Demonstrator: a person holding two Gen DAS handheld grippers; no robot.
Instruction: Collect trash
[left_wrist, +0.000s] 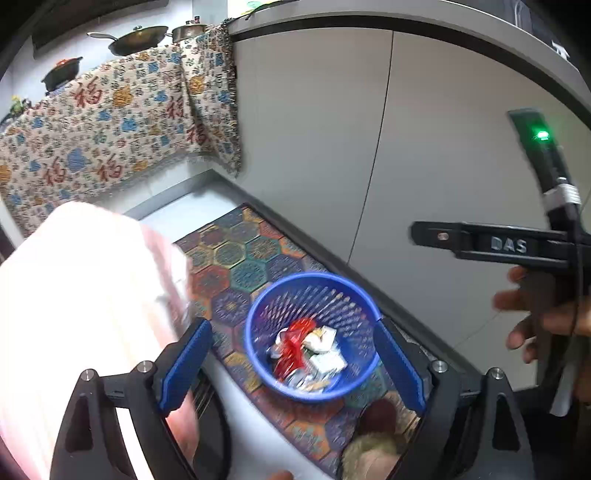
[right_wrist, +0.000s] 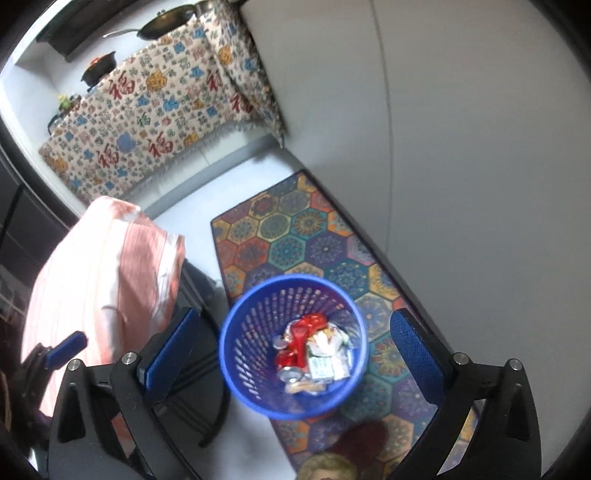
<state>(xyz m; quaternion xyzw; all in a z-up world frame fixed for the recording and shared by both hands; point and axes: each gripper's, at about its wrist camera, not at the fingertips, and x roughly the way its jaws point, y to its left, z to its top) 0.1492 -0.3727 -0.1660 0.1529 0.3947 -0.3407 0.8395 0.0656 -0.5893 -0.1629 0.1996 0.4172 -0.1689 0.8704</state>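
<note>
One round blue perforated plastic basket (right_wrist: 293, 343) sits below and between the wide-spread fingers of both claws – left gripper (left_wrist: 291, 369) and right gripper (right_wrist: 291, 354), each released, gripping nothing. Inside: one crushed red metal can (right_wrist: 299, 347) among crumpled white wrappers (right_wrist: 327, 360) – on one hexagon-patterned woven mat (right_wrist: 325, 243)

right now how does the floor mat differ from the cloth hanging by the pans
The floor mat lies flat under the blue basket; the cloth hangs down off a counter. The mat shows dark multicoloured hexagons; the cloth is cream with red characters and a fringed edge. Both are busy, colourful patterns.
</note>
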